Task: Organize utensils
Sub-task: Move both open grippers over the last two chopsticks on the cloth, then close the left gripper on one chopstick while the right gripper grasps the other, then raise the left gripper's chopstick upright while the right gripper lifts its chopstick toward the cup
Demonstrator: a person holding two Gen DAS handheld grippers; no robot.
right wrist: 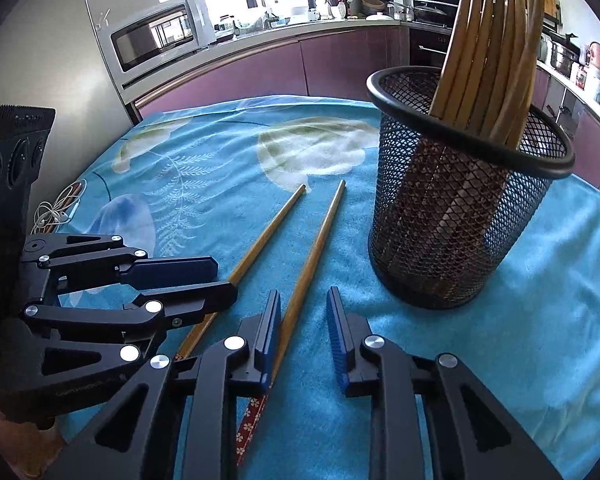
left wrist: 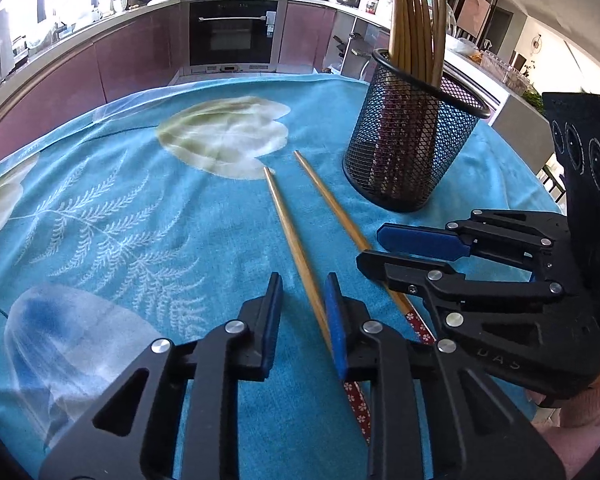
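Two wooden chopsticks lie side by side on the blue cloth, tips pointing away. The left chopstick [left wrist: 290, 232] runs between the fingers of my left gripper [left wrist: 303, 292], which is open just above it. The right chopstick [left wrist: 332, 204] passes under my right gripper [left wrist: 370, 248], also open. In the right wrist view the right chopstick [right wrist: 314, 248] lies at the left finger of my right gripper [right wrist: 303, 304], and the left chopstick [right wrist: 268, 232] passes under my left gripper [right wrist: 224, 280]. A black mesh holder [left wrist: 412, 136] with several wooden chopsticks [right wrist: 496, 52] stands upright just beyond.
The table is covered by a blue flowered cloth [left wrist: 140, 208]. A white cable [right wrist: 56, 210] lies at its left edge. Kitchen counters, an oven [left wrist: 233, 32] and a microwave [right wrist: 160, 36] stand beyond the table.
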